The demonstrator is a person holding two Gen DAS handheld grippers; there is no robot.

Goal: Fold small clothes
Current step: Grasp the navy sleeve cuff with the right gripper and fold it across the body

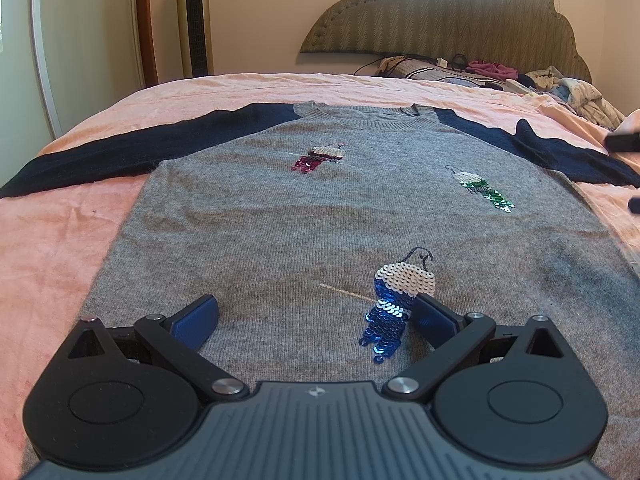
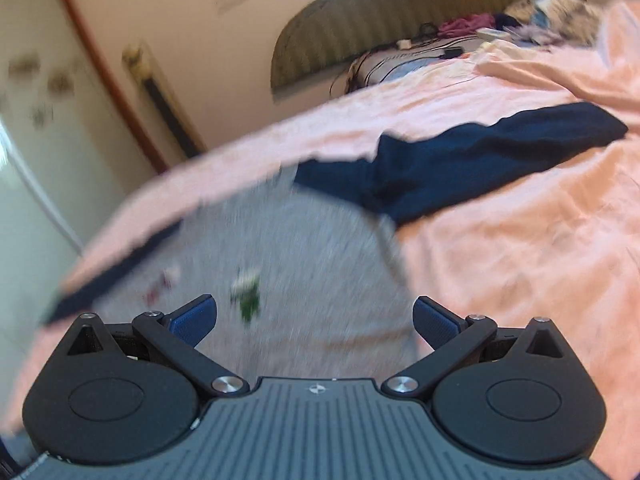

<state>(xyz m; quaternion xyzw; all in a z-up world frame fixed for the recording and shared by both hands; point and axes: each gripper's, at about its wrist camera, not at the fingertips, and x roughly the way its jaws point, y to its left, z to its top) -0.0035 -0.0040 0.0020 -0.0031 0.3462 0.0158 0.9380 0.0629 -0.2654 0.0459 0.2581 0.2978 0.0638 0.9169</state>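
One grey sweater [image 1: 320,216] with three sequin motifs lies flat; left gripper [image 1: 314,316] and right gripper [image 2: 314,316] both spread wide, empty.

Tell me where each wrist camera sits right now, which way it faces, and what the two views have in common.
Left wrist: low over the hem of the grey sweater, facing up its front toward the headboard; the open left gripper fills the foreground.
Right wrist: above the sweater's right side, tilted and motion-blurred, facing the navy sleeve and pink bedspread; the open right gripper shows.
Shared: sweater, bedspread, headboard, the green sequin patch and the clutter by the pillows.
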